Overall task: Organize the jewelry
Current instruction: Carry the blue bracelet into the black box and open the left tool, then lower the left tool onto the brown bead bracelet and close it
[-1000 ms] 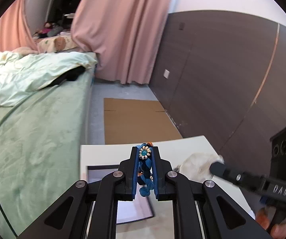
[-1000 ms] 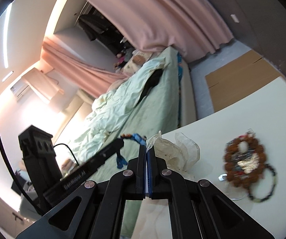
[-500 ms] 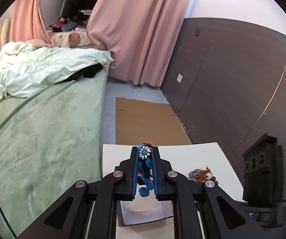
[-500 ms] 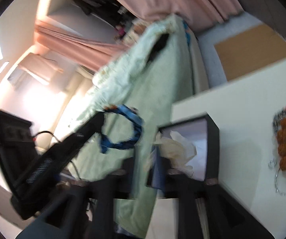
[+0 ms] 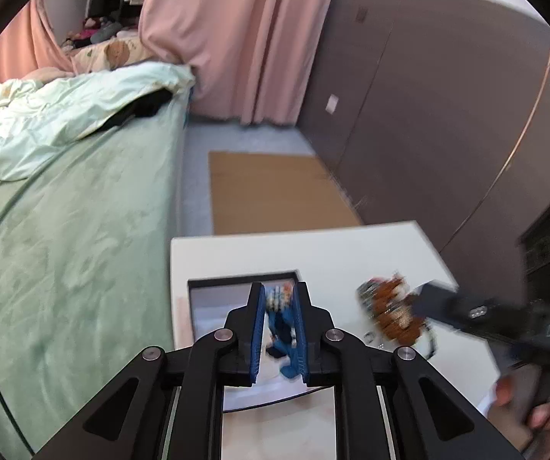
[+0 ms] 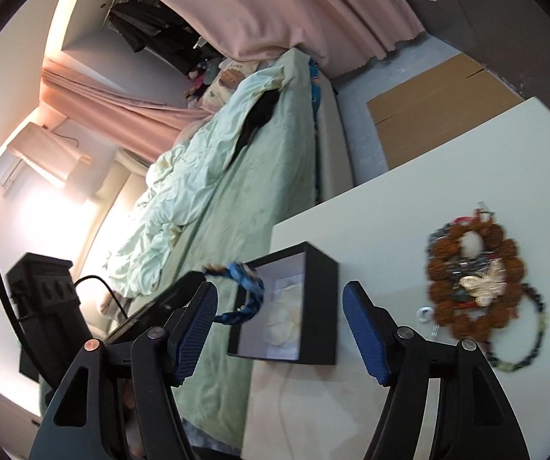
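Blue bracelet (image 5: 282, 320) pinched between left gripper (image 5: 279, 329) fingers, hanging over black box (image 5: 236, 280) on white table (image 5: 313, 245). Bracelet is blurred. Jewelry pile (image 5: 392, 306) of brown beads lies on the table right of the box; right gripper body reaches in beside it, also blurred.

Right wrist view: right gripper (image 6: 280, 331) fingers spread wide, holding nothing. Blue bracelet (image 6: 246, 287) loops from the left gripper's tip, just above the box's left edge. Black box (image 6: 313, 268) open, white crumpled liner (image 6: 286, 316) inside. Jewelry pile (image 6: 474, 283) right of box, apart from it, with dark bead strand (image 6: 532, 329) and small silver ring (image 6: 425, 312). Green bed (image 6: 236, 191) behind.
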A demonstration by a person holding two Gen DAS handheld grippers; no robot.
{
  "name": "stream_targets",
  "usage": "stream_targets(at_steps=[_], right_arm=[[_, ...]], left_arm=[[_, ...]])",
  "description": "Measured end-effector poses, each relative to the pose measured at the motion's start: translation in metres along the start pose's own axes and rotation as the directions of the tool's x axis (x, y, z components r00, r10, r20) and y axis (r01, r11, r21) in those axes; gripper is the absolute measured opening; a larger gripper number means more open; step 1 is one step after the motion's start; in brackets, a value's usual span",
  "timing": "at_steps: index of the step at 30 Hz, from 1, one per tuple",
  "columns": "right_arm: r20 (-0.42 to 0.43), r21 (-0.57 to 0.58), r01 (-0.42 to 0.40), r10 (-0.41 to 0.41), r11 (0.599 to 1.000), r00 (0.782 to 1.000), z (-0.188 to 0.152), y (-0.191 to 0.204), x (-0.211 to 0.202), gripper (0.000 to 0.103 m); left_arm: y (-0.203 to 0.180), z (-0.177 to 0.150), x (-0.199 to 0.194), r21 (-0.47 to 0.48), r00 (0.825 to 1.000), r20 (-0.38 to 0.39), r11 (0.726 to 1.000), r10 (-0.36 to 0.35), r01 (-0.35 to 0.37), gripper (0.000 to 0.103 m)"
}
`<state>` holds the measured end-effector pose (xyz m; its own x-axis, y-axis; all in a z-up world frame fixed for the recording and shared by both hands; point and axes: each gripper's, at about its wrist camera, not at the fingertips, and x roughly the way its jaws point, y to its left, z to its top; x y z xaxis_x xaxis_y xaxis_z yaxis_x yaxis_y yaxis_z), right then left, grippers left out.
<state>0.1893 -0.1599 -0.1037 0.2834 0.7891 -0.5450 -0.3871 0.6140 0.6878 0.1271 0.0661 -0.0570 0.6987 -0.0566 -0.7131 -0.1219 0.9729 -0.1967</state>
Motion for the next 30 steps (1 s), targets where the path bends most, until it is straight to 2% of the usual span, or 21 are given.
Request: stream_targets(at_steps=[1, 2, 3, 5, 6, 12, 20, 24, 30], right_arm=[[0.004, -0.003, 0.003, -0.003, 1.0, 1.0, 0.001, 0.0, -0.003, 0.068], [0.012, -0.007, 0.006, -0.006, 1.0, 1.0, 0.002, -0.002, -0.01, 0.068], [0.019, -0.01, 0.008, -0.008, 1.0, 1.0, 0.003, -0.003, -0.015, 0.068], [0.039, -0.013, 0.016, -0.015, 1.0, 0.999, 0.005, -0.007, -0.029, 0.068], [0.051, -0.011, 0.019, -0.019, 1.0, 0.999, 0.006, -0.011, -0.038, 0.068], [0.096, 0.001, 0.071, -0.071, 0.997, 0.993, 0.007, -0.029, -0.072, 0.068], [0.084, 0.041, 0.157, -0.16, 0.987, 0.984, 0.006, -0.057, -0.092, 0.068], [0.089, 0.086, 0.175, -0.183, 0.981, 0.979, 0.007, -0.072, -0.102, 0.068], [0.077, 0.16, 0.194, -0.208, 0.968, 0.975, 0.007, -0.092, -0.109, 0.068]], left_arm=[[0.0, -0.001, 0.004, 0.008, 1.0, -0.017, 1.0, 0.011, -0.011, 0.021], [0.0, -0.002, 0.006, 0.01, 0.999, -0.028, 1.0, 0.019, -0.018, 0.033], [0.002, -0.002, 0.008, 0.005, 0.999, -0.033, 1.0, 0.024, -0.024, 0.049], [0.003, -0.003, 0.006, -0.008, 1.0, -0.019, 1.0, 0.019, -0.02, 0.069], [0.003, -0.002, 0.002, -0.01, 1.0, -0.002, 1.0, 0.018, -0.018, 0.075], [-0.011, -0.002, -0.001, 0.007, 1.0, 0.012, 1.0, -0.001, 0.001, 0.076], [-0.048, -0.006, 0.003, 0.086, 0.999, 0.021, 0.995, -0.046, 0.044, 0.076], [-0.066, -0.007, 0.012, 0.096, 0.996, -0.001, 0.991, -0.093, 0.092, 0.076], [-0.091, -0.01, 0.031, 0.126, 0.99, -0.051, 0.983, -0.131, 0.137, 0.064]])
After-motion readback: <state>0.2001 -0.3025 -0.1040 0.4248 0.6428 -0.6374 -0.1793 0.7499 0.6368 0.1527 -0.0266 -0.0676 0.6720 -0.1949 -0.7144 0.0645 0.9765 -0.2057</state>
